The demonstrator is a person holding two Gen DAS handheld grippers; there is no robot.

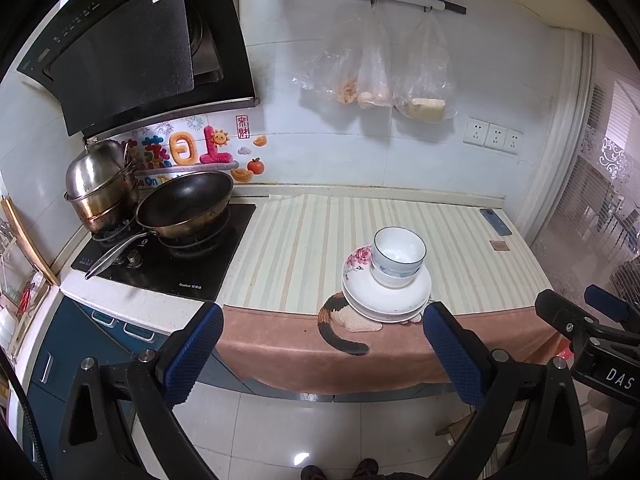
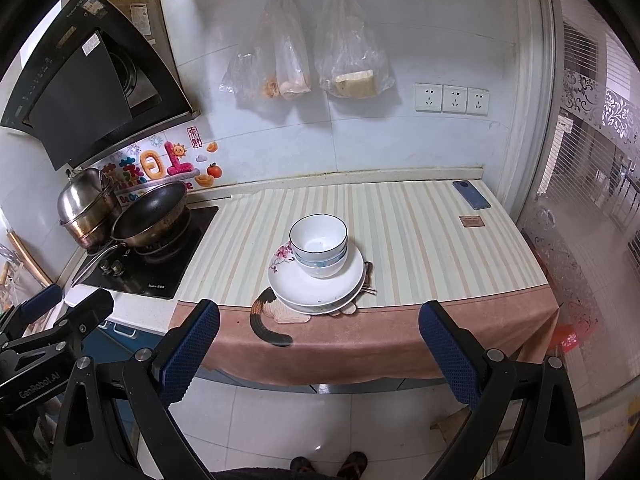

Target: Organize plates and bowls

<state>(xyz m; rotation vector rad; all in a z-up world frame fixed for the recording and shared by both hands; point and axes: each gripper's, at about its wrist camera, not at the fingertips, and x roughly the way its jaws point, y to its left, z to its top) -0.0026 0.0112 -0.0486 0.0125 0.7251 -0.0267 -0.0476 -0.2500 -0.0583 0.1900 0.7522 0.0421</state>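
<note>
On the striped counter mat (image 1: 304, 240), left wrist view, we find the crockery gathered in one stack at about 1 o'clock from the left gripper (image 1: 322, 344): two nested bowls (image 1: 398, 256) sit on a pile of plates (image 1: 386, 298), with a floral plate (image 1: 357, 258) showing at the stack's 10 o'clock edge. The stack stands near the front of the counter, over a cat motif (image 1: 340, 320) on the pink cloth border. The left gripper's jaws stand wide apart and hold nothing; it hangs off the counter, above the floor. The right gripper (image 1: 580, 320) shows at 3 o'clock, well apart from the stack. A wok (image 1: 184, 204) and steamer pot (image 1: 98, 184) occupy the hob at 10 o'clock.

In the right wrist view, the same stack lies at 12 o'clock from the right gripper (image 2: 318, 346), bowls (image 2: 318, 242) sitting off-centre toward the plates' (image 2: 320, 286) far rim. The right jaws are likewise spread and empty. A phone (image 2: 471, 195) lies at 2 o'clock by the far corner, clear of the work.

We judge the stacking largely complete, both tools apparently standing off. If any correction remains, we would recommend approaching the bowls from above, pinching one rim wall between the fingers rather than pushing sideways, since the glazed plates beneath may slide toward the counter's front edge. Moving the upper bowl alone risks dragging its nested partner; a slow vertical lift is advised.
</note>
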